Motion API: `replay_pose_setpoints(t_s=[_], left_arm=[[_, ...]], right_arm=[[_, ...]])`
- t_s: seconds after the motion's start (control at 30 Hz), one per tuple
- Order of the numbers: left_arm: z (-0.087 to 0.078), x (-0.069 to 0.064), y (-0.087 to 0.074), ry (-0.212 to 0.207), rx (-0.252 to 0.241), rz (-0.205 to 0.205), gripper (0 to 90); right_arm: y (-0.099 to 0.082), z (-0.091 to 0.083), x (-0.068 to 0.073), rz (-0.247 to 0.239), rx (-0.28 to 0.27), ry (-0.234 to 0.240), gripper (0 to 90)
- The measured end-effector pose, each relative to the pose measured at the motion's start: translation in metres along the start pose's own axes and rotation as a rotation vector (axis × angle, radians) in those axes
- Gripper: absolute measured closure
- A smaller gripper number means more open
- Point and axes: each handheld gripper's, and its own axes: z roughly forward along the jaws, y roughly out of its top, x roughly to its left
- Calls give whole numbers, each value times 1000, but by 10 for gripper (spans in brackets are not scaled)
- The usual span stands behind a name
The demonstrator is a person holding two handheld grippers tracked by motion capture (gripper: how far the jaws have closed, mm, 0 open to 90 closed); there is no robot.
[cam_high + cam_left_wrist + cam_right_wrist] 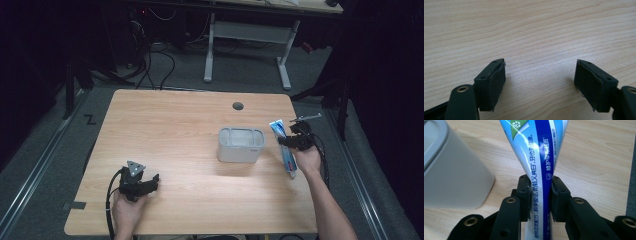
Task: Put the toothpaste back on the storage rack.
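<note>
Where the right gripper (pixel 541 195) pinches it, the blue-white toothpaste tube (pixel 539 152) narrows.

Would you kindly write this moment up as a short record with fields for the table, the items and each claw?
table: wooden top, round hole near far edge
organizer: grey, compartmented, right of centre
toothpaste tube: blue and white, right of organizer
left claw: open, holding nothing, low over bare wood at near left
right claw: shut on toothpaste tube, jaws pinching its middle

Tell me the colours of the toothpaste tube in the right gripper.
The toothpaste tube is white and light blue with a dark blue stripe, clearest in the right gripper view.
</note>
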Motion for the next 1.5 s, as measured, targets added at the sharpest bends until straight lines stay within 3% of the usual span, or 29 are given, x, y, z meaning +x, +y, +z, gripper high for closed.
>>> replay_pose_setpoints(t_s=[0.27, 0.43, 0.7, 1.1, 1.5], left_arm=[[0, 0, 0, -1, 1, 1, 255], [0, 0, 0, -3, 1, 0, 255], [0, 0, 0, -1, 0, 1, 255], [0, 1, 0, -3, 0, -3, 257], [0, 1, 0, -6, 1, -2, 249]], right_arm=[[-4, -19, 0, -9, -52, 33, 734], [-9, -32, -1, -3, -90, 79, 740], [-16, -41, -1, -8, -123, 111, 745], [-23, -61, 14, -82, -170, 133, 744], [-16, -80, 22, -104, -182, 146, 744]])
